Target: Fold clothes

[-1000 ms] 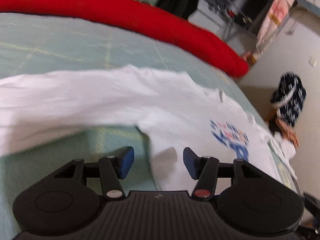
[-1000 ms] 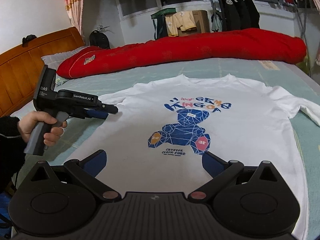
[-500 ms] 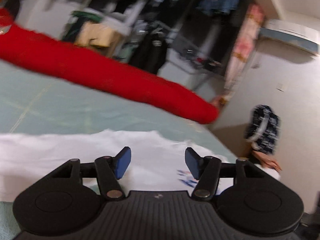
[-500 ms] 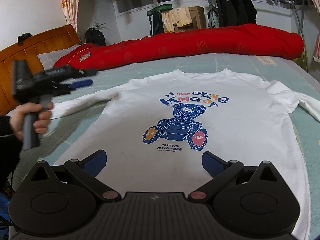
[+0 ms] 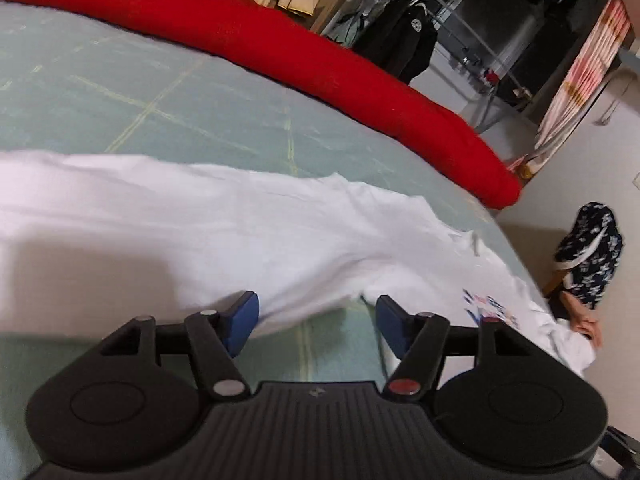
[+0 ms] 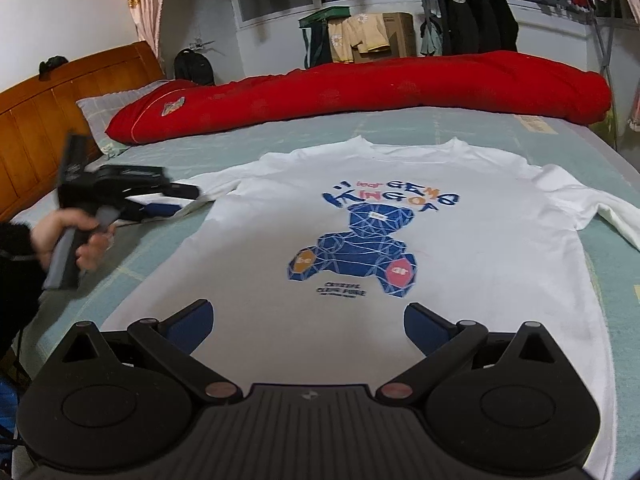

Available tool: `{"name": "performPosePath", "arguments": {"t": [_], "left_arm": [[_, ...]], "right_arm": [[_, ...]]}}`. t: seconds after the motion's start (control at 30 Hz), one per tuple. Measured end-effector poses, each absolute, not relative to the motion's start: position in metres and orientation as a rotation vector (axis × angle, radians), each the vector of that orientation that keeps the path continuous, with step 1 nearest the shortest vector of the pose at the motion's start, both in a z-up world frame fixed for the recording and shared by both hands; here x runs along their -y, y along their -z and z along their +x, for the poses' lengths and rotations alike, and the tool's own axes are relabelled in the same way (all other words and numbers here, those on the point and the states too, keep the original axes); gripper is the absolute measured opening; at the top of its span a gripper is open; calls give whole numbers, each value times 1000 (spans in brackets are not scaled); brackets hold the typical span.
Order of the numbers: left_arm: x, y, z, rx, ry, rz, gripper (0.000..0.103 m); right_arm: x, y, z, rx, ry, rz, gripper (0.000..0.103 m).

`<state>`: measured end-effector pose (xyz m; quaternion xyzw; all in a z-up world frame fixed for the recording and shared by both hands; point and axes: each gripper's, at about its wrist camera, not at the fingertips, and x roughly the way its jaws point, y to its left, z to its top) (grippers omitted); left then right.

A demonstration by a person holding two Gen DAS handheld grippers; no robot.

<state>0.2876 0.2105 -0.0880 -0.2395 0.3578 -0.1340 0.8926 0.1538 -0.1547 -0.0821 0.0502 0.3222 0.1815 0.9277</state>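
White T-shirt (image 6: pixel 400 240) flat, print up, on bed (image 6: pixel 280 132). Left gripper (image 5: pixel 316 320), raised off bed 0.5 s ago, now low at left sleeve (image 5: pixel 160 232), jaws wide, empty. Right gripper (image 6: pixel 308 324) at hem, jaws wide. Sleeve grasp judged imminent.

The left tongs (image 6: pixel 176 200) are motion-blurred; the white shirt's (image 6: pixel 460 248) right sleeve is cropped.

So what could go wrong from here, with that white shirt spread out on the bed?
The left gripper, jaws open, hovers at the long sleeve of the white printed T-shirt; pinching only its rumpled edge could let the cloth slip out mid-fold. The far sleeve lies at the edge of the pale green bed sheet, so a hard tug might drag it off. The right gripper is open too, pinning nothing.
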Motion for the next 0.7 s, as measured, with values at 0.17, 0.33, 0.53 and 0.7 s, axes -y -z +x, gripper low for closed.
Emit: {"name": "performPosePath", "arguments": {"t": [0.17, 0.33, 0.53, 0.7], "left_arm": [[-217, 63, 288, -710, 237, -393, 65], [-236, 69, 308, -705, 139, -378, 66], [-258, 89, 275, -745, 83, -354, 66], [-281, 63, 267, -689, -42, -195, 67]], "right_arm": [[155, 86, 155, -676, -363, 107, 103], [155, 91, 158, -700, -353, 115, 103], [156, 98, 162, -730, -341, 127, 103], [157, 106, 166, -756, -327, 139, 103]]}}
